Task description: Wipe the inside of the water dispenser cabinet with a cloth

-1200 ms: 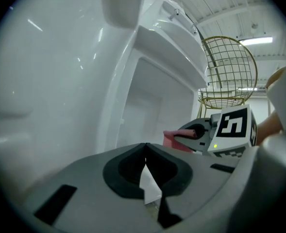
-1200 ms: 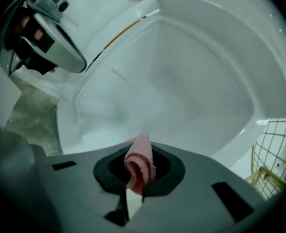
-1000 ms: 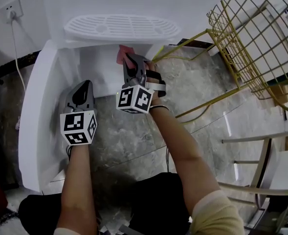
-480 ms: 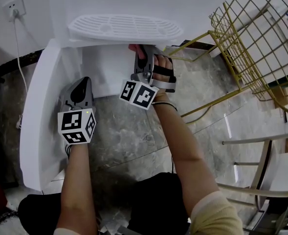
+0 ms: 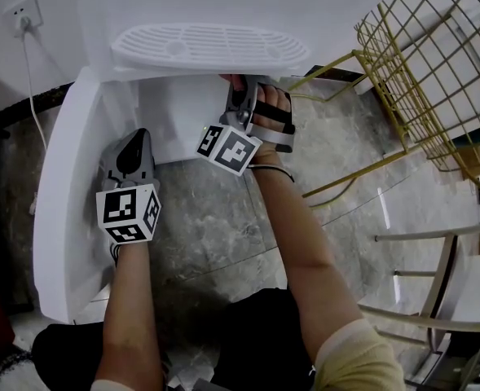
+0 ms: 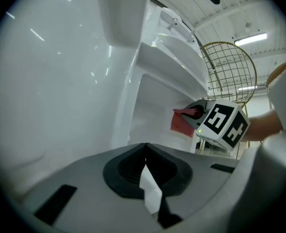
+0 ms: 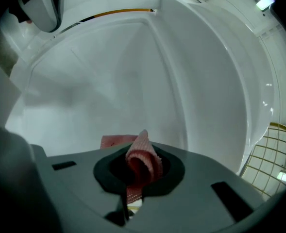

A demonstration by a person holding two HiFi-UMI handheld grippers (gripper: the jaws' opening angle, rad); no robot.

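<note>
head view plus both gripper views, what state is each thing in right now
cabinet door: swung open
cloth: bunched, pinched between the right gripper's jaws
right gripper: shut on the cloth, reaching into the cabinet
left gripper: shut, holding nothing, beside the door
plug: in the wall socket

Left gripper (image 5: 134, 149) and right gripper (image 5: 241, 104): grey shells, black jaw recesses. Each has a white cube with black square markers. Green LED (image 6: 199, 130) on the right cube. Black straps (image 5: 274, 120) over right hand (image 5: 260, 104), thin wristband (image 5: 266, 169), beige short sleeve (image 5: 360, 357), black trousers (image 5: 252, 332).
</note>
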